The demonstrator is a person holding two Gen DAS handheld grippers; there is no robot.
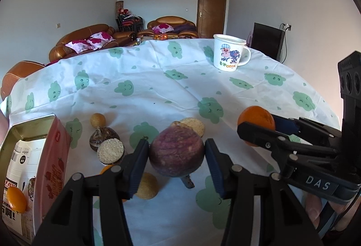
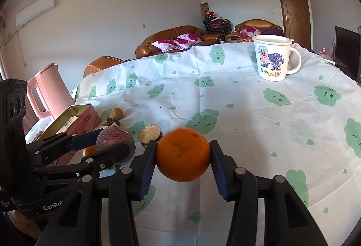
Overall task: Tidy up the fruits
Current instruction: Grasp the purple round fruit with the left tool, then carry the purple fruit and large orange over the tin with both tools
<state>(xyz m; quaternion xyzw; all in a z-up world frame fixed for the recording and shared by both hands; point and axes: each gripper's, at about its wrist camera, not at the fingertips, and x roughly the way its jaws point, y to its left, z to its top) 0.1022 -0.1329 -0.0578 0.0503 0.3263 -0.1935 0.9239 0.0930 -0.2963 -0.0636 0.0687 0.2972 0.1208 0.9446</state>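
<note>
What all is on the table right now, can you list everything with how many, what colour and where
purple round fruit: 1, dark purple, held between the left tongs
orange: 1, orange, held between the right tongs
small orange fruit: 1, orange, inside the tin
tan round fruits: 2 seen clearly, beige, on the cloth near the tin
cut dark fruit: 1, brown skin with pale grainy face, beside the tin
tin: 1, pink, open, left side of the table
mug: 1, white with cartoon print, far side
kettle: 1, pink, left edge
tablecloth: 1, white with green shapes
left tongs: 1, black with blue pads
right tongs: 1, black with blue pads
</note>
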